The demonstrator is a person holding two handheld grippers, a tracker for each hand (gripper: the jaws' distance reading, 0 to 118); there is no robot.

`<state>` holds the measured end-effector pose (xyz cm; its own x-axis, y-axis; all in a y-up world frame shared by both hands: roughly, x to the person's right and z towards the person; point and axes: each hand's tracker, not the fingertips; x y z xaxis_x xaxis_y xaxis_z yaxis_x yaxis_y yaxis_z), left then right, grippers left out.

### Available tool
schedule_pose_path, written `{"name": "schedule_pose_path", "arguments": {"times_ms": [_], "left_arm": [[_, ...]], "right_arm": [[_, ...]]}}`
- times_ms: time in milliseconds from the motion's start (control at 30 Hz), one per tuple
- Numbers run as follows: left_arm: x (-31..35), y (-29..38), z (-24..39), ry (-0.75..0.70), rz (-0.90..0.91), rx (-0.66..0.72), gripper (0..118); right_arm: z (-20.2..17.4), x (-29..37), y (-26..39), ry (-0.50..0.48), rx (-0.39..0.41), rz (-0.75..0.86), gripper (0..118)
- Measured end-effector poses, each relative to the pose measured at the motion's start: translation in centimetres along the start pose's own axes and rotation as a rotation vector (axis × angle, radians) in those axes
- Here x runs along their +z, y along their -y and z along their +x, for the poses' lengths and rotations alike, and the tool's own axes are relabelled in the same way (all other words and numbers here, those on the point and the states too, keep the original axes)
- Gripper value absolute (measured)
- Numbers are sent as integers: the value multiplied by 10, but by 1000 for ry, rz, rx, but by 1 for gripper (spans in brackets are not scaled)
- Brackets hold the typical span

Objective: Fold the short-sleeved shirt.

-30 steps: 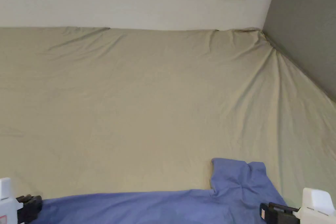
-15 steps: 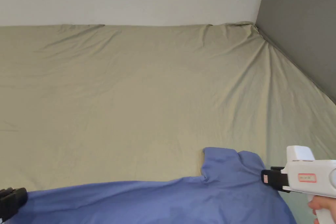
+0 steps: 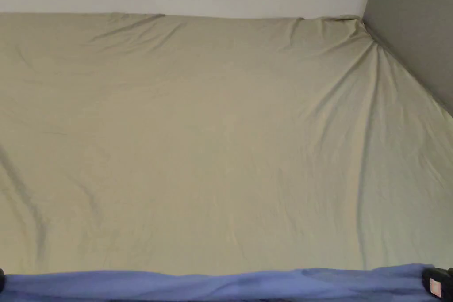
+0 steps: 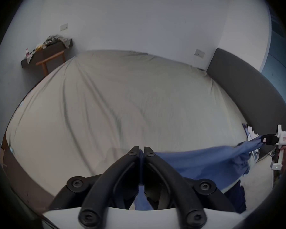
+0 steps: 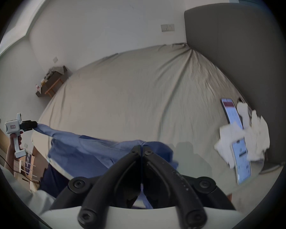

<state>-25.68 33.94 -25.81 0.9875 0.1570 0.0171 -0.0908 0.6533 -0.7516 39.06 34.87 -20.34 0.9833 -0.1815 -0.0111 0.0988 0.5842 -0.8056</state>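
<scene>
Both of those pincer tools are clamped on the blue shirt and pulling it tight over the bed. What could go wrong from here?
1. The left gripper and right gripper each pinch only a small bit of the blue shirt, so a harder pull might slip the cloth out.
2. Part of the shirt hangs over the near edge of the bed; if it is let go it may slide off.
3. Two phones and crumpled white paper lie near the right gripper; a swing could knock them.

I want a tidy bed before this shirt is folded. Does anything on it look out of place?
Yes. By the grey headboard, two phones with lit screens lie among loose white papers on the beige sheet, clutter close to the blue shirt.
</scene>
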Motion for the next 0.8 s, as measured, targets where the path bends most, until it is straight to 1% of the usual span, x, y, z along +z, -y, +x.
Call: {"name": "schedule_pose_path", "arguments": {"times_ms": [100, 167, 233, 267, 333, 367, 400, 433, 467, 500, 533, 567, 600, 633, 667, 700, 733, 767, 800], "left_arm": [[-9, 43, -9, -17, -88, 42, 3], [-16, 68, -11, -26, -141, 22, 3], [-27, 87, -14, -61, -179, -18, 3], [-33, 93, -16, -61, -189, -2, 3], [-38, 99, -20, -59, -189, 17, 3], [-38, 98, -21, -64, -173, 25, 3], [-33, 94, -18, -75, -139, 33, 6], [-26, 89, -15, -84, -79, 25, 24], [-14, 83, -11, -87, -8, -1, 48], [-2, 76, -9, -79, 70, -20, 75], [11, 68, -5, -60, 149, -27, 103], [25, 61, 1, -35, 229, -28, 115], [37, 55, 7, -4, 302, -33, 117], [50, 51, 12, 33, 380, -38, 111], [60, 48, 18, 76, 431, -37, 95], [65, 46, 23, 106, 467, -34, 70], [67, 44, 29, 122, 488, -31, 22], [66, 44, 32, 106, 508, -28, 0], [65, 45, 34, 77, 524, -32, 0]], "right_arm": [[3, -15, 39, 4, -59, -71, 1], [9, -30, 64, 5, -90, -120, 1], [10, -41, 81, 43, -97, -163, 1], [18, -45, 91, 40, -96, -165, 1], [17, -47, 100, 43, -97, -149, 1], [18, -44, 102, 55, -93, -124, 3], [18, -39, 102, 73, -69, -88, 10], [11, -30, 100, 109, -13, -40, 33], [2, -18, 95, 183, 59, 14, 58], [-4, -7, 91, 235, 102, 74, 79], [-10, 8, 86, 264, 120, 164, 96], [-17, 23, 82, 267, 121, 267, 98], [-24, 35, 78, 248, 106, 352, 97], [-31, 46, 75, 224, 84, 434, 96], [-41, 56, 72, 194, 60, 500, 89], [-47, 60, 71, 157, 37, 547, 76], [-54, 62, 69, 113, 26, 582, 39], [-61, 61, 68, 84, 19, 610, 3], [-70, 59, 65, 91, 14, 622, 1]]}}
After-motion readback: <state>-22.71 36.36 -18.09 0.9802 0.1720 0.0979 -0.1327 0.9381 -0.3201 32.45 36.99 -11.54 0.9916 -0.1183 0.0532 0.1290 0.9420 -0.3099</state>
